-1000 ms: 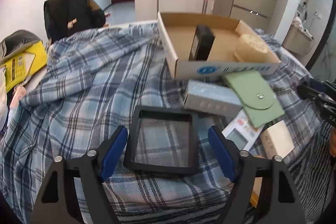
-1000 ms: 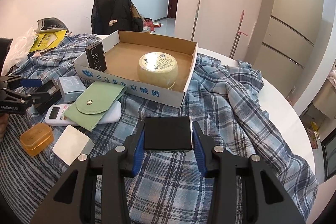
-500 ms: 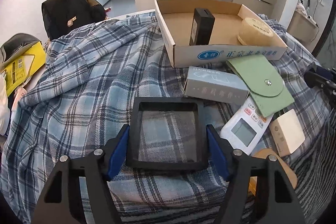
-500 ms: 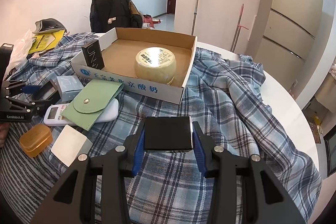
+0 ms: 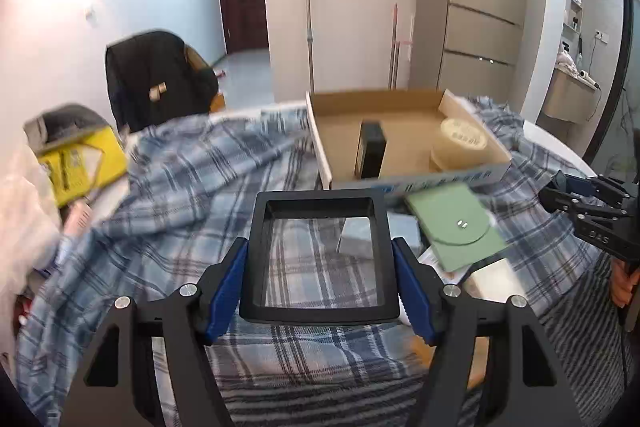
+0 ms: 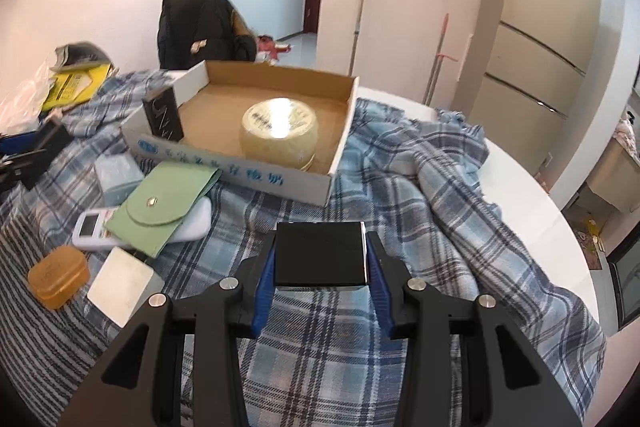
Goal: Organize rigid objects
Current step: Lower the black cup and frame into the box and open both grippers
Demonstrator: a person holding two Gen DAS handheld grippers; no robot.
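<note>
Both tongs loaded above the plaid-covered counter.

The left tongs point(image 5: 320, 275) grip a black rectangular frame with a clear pane point(image 5: 320, 253) by its two long sides, held clear of the plaid cloth point(image 5: 180, 195). The right tongs point(image 6: 320, 267) clamp a black box point(image 6: 320, 253) between blue pads. Beyond, an open cardboard box point(image 6: 280, 183) holds an upright black carton point(image 6: 164, 117) and a round yellow tub point(image 6: 280, 133). A green pouch point(image 6: 160, 203) lies just beside it, overlapping a white remote point(image 6: 96, 223).

White round table point(image 6: 532, 195) under plaid cloth point(image 6: 420, 163) (rumpled); cardboard box point(image 6: 340, 147) atop.
</note>
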